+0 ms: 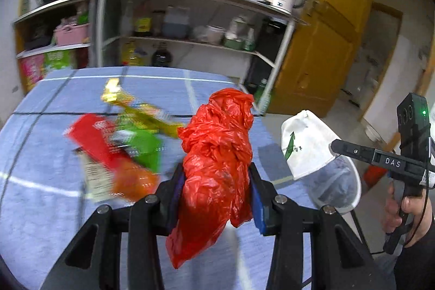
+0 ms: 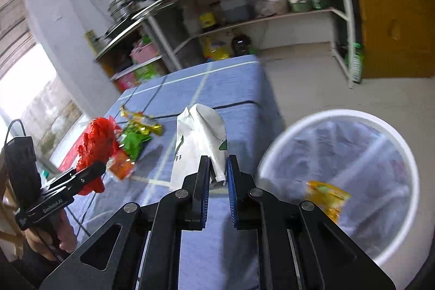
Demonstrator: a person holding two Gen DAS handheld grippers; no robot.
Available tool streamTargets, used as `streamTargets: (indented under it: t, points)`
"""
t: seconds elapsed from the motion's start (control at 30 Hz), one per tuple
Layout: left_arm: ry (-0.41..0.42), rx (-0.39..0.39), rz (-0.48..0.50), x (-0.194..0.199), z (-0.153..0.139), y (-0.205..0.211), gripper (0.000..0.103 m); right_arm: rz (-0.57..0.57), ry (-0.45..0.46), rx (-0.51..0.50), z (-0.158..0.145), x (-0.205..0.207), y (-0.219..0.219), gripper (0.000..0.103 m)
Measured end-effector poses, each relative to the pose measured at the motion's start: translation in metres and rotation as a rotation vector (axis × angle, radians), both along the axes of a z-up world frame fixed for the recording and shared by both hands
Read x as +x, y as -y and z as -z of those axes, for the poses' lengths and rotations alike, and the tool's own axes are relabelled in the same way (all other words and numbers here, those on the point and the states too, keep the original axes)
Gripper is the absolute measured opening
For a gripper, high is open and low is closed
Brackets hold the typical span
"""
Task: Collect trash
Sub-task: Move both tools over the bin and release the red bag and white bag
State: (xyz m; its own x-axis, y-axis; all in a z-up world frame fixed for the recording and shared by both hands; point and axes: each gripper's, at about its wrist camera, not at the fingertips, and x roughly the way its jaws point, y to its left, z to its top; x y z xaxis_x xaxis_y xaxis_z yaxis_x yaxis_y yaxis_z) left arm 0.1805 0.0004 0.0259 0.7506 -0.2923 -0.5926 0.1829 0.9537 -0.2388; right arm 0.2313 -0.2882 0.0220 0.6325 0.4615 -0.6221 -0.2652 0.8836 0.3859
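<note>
Gripping a crumpled red plastic bag (image 1: 217,154), the left gripper (image 1: 216,195) hangs over the blue table (image 1: 40,167). The right gripper (image 2: 218,181) pinches a white paper bag (image 2: 199,137) – beside the white bin (image 2: 339,181) – wrappers (image 1: 119,143) lie on the cloth

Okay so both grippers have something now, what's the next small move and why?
Probably carry the right gripper sideways until it is over the white bin and let go there. It is shut on the white paper bag, the bin stands open just beside the table, and a yellow wrapper already lies inside. The left gripper with the red plastic bag can follow.
</note>
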Motion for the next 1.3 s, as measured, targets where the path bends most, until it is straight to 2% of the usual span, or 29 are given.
streamTargets:
  t: [0.37, 0.57, 0.77, 0.9, 1.03, 1.07, 1.17, 1.3]
  points:
    - [-0.018, 0.03, 0.211, 0.03, -0.004, 0.113, 0.045, 0.222, -0.046, 0.027, 0.02, -0.032, 0.105, 0.013]
    - [-0.046, 0.02, 0.281, 0.044, 0.004, 0.163, 0.045, 0.291, -0.09, 0.03, 0.034, -0.037, 0.138, 0.013]
    - [-0.093, 0.023, 0.328, 0.057, 0.018, 0.199, 0.046, 0.302, -0.129, 0.033, 0.046, -0.031, 0.149, 0.016]
    - [-0.119, 0.018, 0.344, 0.061, 0.024, 0.208, 0.048, 0.312, -0.147, -0.001, 0.049, -0.023, 0.146, 0.018]
    - [-0.127, 0.007, 0.334, 0.062, 0.025, 0.206, 0.05, 0.315, -0.125, -0.01, 0.047, -0.024, 0.145, 0.019]
    - [-0.127, -0.002, 0.332, 0.062, 0.025, 0.205, 0.054, 0.318, -0.113, -0.017, 0.044, -0.023, 0.143, 0.02]
    - [-0.113, -0.017, 0.333, 0.06, 0.022, 0.199, 0.057, 0.325, -0.091, -0.025, 0.041, -0.024, 0.142, 0.037]
    - [-0.098, -0.019, 0.326, 0.057, 0.016, 0.192, 0.058, 0.319, -0.082, -0.018, 0.037, -0.024, 0.138, 0.038]
